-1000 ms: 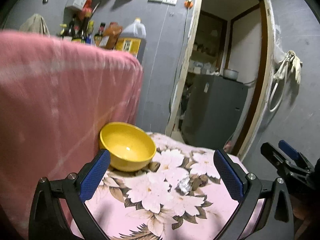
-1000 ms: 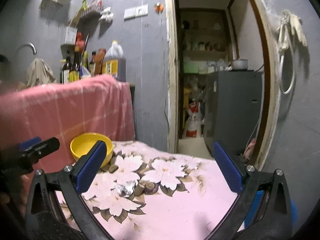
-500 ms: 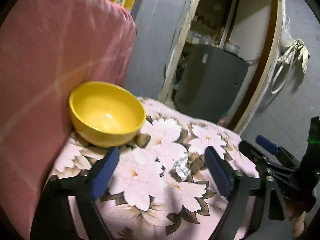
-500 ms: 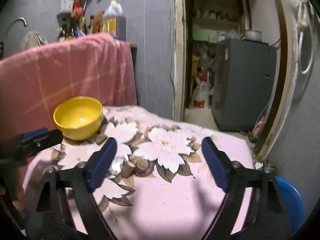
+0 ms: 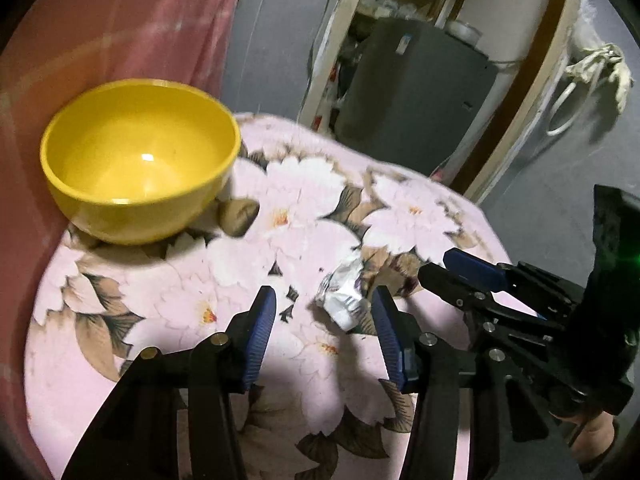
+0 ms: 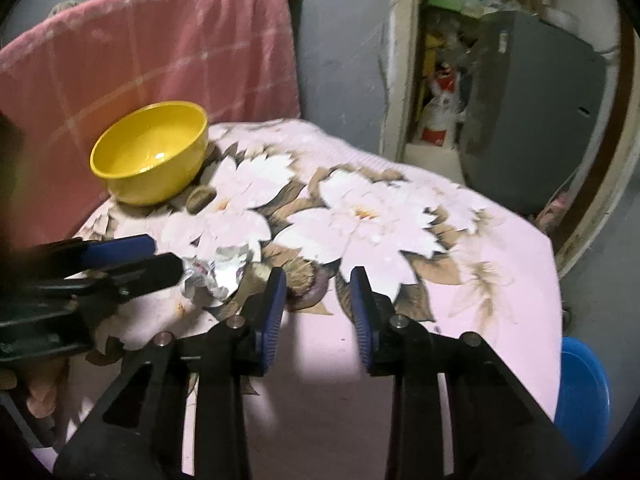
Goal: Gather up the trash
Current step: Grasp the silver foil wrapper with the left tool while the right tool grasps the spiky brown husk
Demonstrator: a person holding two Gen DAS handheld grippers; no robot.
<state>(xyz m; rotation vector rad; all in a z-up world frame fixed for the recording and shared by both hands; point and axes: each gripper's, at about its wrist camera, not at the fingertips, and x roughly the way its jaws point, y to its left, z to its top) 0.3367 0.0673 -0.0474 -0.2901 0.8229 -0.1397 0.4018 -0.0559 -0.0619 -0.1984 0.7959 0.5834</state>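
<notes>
clearly the crumpled foil wrapper (image 5: 343,293) lay on the floral tablecloth (image 5: 304,200), well apart from the yellow bowl (image 5: 140,160) and nearer the cloth's front edge. the left gripper (image 5: 326,322), jaws just closing to about half width, framed the wrapper without pressing it. the right gripper (image 6: 318,308), also just narrowing and holding nothing, sat just beside the wrapper. a good pick would likely centre the wad before squeezing, sparing the cloth. print on the wrapper was unreadable.
</notes>
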